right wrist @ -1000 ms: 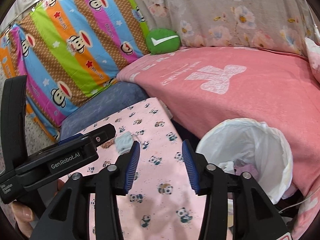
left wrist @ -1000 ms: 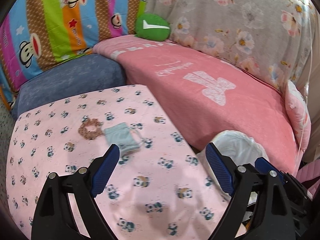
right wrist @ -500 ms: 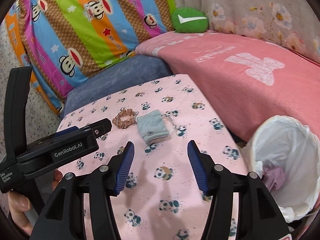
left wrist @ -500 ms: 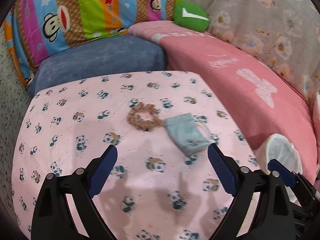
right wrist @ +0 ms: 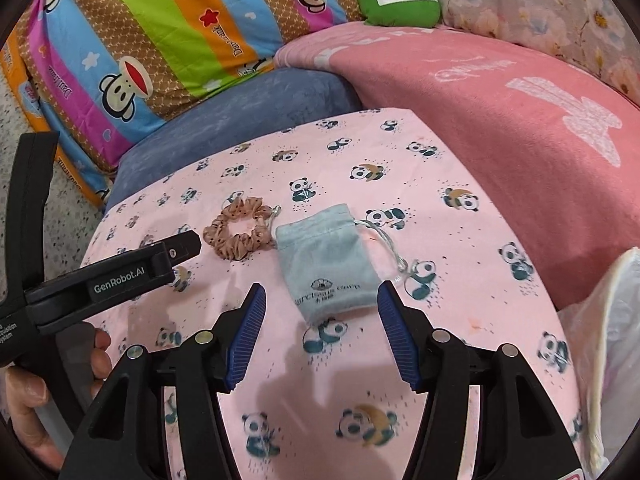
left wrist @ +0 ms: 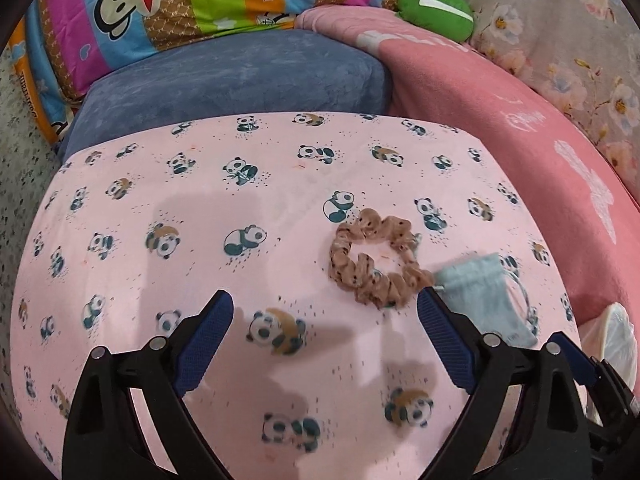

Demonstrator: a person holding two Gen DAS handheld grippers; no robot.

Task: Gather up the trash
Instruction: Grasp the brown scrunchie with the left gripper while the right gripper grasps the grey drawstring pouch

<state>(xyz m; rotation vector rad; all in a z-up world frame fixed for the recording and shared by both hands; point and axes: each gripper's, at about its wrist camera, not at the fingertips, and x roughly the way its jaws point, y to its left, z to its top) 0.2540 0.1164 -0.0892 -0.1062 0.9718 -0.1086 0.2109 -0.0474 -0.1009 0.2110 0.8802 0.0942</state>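
both my grippers, left (left wrist: 322, 322) and right (right wrist: 320, 314), hang over the panda cloth (right wrist: 460, 320) with jaws spread and empty, scrunchie (right wrist: 239, 234) and pouch (right wrist: 326, 264) lying there touching, bin (right wrist: 612, 344) off right, so i'd say both pickups are left.

Left gripper (left wrist: 322, 312) hovers over panda-print pink cloth (left wrist: 200, 208), jaws spread wide, nothing between them. Brown scrunchie (left wrist: 374, 258) just ahead, toward its right finger — touching a pale blue pouch (left wrist: 482, 296), partly hidden behind that finger. White-lined bin (left wrist: 618, 336) at far right. Blue cushion (left wrist: 232, 76) beyond the cloth.
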